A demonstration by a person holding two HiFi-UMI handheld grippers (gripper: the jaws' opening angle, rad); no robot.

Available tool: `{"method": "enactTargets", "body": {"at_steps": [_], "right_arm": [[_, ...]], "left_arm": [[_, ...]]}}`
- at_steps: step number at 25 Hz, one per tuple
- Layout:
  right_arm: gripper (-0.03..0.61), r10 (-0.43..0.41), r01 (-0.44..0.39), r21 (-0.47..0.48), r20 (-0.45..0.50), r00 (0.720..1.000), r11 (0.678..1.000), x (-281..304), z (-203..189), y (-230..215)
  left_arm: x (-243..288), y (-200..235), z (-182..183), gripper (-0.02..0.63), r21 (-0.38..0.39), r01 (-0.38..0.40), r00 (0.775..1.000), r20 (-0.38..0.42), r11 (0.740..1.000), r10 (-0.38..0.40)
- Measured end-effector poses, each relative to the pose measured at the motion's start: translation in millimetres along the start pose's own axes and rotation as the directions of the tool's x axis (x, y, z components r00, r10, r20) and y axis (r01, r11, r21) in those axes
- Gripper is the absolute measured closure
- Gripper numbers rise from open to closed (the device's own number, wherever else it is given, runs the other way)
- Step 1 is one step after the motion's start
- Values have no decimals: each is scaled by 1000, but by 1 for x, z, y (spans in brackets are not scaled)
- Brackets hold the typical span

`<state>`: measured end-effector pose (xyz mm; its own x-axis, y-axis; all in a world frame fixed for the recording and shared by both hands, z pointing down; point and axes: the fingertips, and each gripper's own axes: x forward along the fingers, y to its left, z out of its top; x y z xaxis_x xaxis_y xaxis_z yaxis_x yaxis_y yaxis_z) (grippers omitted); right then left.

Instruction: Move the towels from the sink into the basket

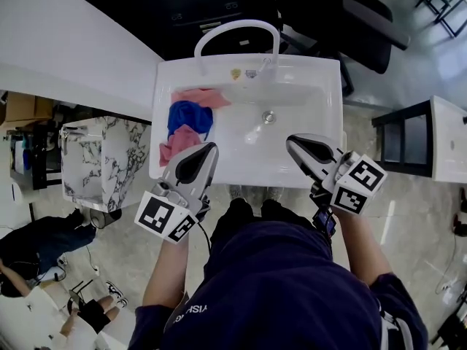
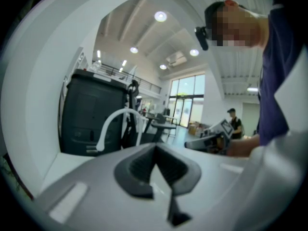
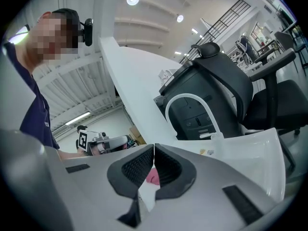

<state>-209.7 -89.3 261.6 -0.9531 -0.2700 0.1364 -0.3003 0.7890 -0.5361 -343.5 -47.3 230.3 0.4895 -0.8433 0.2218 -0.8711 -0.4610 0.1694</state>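
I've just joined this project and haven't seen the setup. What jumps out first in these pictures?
Brightest is the heap of towels, two pink and one blue, bunched at the left of the white sink. Next come the left claw and the right claw, both shut and empty, held over the sink's near rim. A marble-patterned basket stands just left of the sink.
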Motion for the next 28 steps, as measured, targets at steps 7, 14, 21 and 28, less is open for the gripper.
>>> {"method": "enactTargets", "body": {"at_steps": [7, 14, 21, 28], "right_arm": [[569, -27, 27, -21, -6, 1000, 999, 17, 0, 1], [569, -47, 47, -22, -28, 998, 999, 49, -4, 15], [569, -60, 59, -17, -66, 996, 998, 98, -18, 24], [569, -47, 46, -11, -138, 989, 999, 153, -42, 30]], "left_arm": [[-1, 16, -7, 612, -18, 27, 1000, 7, 999, -27], [-15, 44, -12, 612, -45, 50, 999, 18, 998, -49], [-38, 81, -31, 612, -39, 55, 998, -25, 998, -56], [-62, 118, -48, 612, -46, 43, 997, -57, 998, -46]]}}
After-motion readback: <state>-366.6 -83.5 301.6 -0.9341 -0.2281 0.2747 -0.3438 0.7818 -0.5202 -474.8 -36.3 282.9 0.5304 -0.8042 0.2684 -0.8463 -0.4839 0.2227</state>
